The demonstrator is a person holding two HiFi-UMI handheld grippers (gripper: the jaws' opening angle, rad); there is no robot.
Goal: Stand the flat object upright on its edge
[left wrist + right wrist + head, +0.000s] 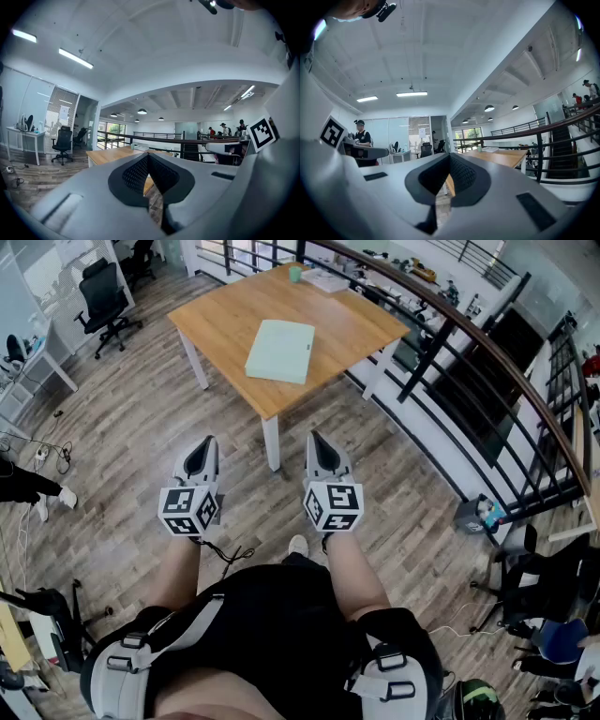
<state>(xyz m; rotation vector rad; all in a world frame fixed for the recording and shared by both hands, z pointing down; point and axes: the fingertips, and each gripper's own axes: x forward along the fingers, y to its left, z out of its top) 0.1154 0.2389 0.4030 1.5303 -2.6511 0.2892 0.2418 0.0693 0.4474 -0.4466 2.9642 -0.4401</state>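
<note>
A flat pale green box (281, 351) lies on its broad face in the middle of a wooden table (225, 320) ahead of me. Both grippers hang over the floor, well short of the table. My left gripper (201, 452) is shut and holds nothing; my right gripper (322, 448) is also shut and holds nothing. In the left gripper view the closed tips (148, 155) point level toward the table edge (110, 153). From the right gripper view the closed tips (450, 156) meet in front of the tabletop (501, 157).
A small green cup (295, 274) and papers (326, 279) sit at the table's far corner. A black railing (450, 343) runs along the right side. Office chairs (105, 301) and a white desk (33, 367) stand at the left; people stand in the distance.
</note>
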